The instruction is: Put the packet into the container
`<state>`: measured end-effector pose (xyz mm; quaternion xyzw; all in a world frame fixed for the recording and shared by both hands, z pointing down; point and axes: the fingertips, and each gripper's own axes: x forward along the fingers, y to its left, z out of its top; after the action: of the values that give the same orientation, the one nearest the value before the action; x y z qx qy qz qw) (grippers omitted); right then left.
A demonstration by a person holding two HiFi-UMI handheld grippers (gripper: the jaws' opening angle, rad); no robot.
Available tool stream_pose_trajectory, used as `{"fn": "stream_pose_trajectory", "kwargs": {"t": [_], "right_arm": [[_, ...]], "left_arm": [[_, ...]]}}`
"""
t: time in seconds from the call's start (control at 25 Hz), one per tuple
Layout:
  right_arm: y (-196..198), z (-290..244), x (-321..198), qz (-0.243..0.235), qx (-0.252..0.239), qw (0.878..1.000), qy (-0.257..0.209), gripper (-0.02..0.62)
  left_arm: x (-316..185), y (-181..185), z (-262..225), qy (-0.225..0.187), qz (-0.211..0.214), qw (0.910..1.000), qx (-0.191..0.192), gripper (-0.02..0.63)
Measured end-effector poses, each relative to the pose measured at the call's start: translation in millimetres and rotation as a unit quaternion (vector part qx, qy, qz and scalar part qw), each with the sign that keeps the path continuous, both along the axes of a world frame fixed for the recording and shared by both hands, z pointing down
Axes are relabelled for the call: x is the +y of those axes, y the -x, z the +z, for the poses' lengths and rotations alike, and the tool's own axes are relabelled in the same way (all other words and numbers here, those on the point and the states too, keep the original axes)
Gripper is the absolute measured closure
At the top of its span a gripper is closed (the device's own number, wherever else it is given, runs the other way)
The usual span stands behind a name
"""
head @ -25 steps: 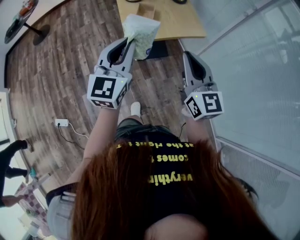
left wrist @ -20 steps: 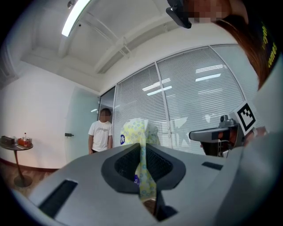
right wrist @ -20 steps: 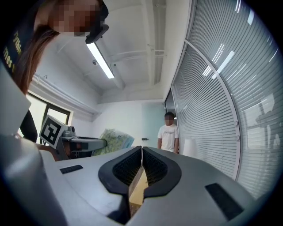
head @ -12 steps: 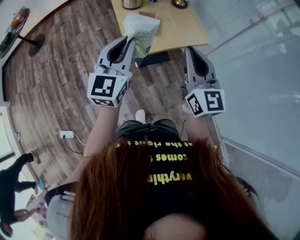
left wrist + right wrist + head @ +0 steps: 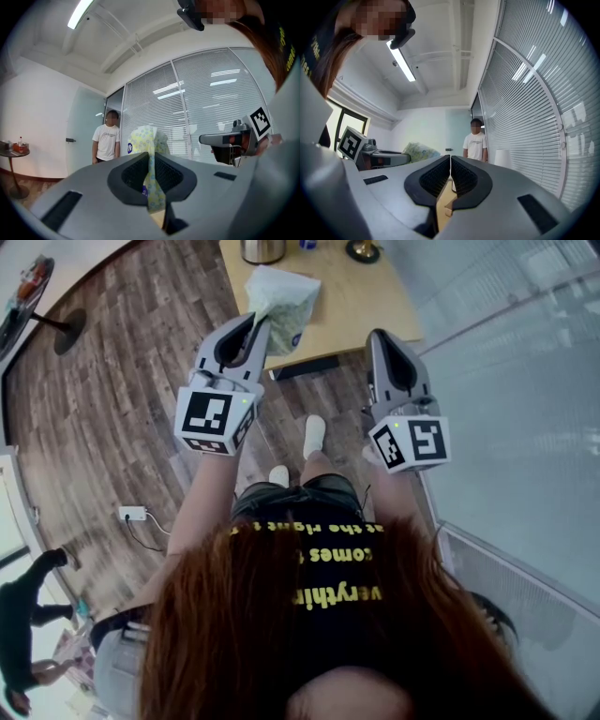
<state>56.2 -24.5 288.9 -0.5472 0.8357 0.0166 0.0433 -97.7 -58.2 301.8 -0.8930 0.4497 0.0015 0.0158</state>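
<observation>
The packet, pale green and crinkled, hangs from my left gripper, which is shut on its edge and holds it over the near edge of a light wooden table. In the left gripper view the packet stands up between the pads of the left gripper. My right gripper is level with it on the right, shut with nothing between its pads, as the right gripper view shows. A shiny metal vessel stands at the table's far edge, cut off by the frame.
A small dark object sits on the table near the vessel. A glass wall with blinds runs along the right. The floor is wood planks, with a power socket and cable at left. A person in a white shirt stands ahead.
The table has come nearer in the head view and more of it shows, with the metal vessel now in sight. A foot has stepped forward. Both grippers keep their pose and grip.
</observation>
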Motion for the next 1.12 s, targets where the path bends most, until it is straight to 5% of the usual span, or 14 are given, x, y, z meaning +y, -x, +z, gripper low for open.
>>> {"fn": "stream_pose_trajectory", "kwargs": {"t": [1.12], "right_arm": [[-54.7, 0.4, -187.2, -0.09, 0.003, 0.996, 0.004, 0.578]], "left_arm": [[-159.7, -45.2, 8.1, 0.006, -0.082, 0.9966, -0.004, 0.577]]}}
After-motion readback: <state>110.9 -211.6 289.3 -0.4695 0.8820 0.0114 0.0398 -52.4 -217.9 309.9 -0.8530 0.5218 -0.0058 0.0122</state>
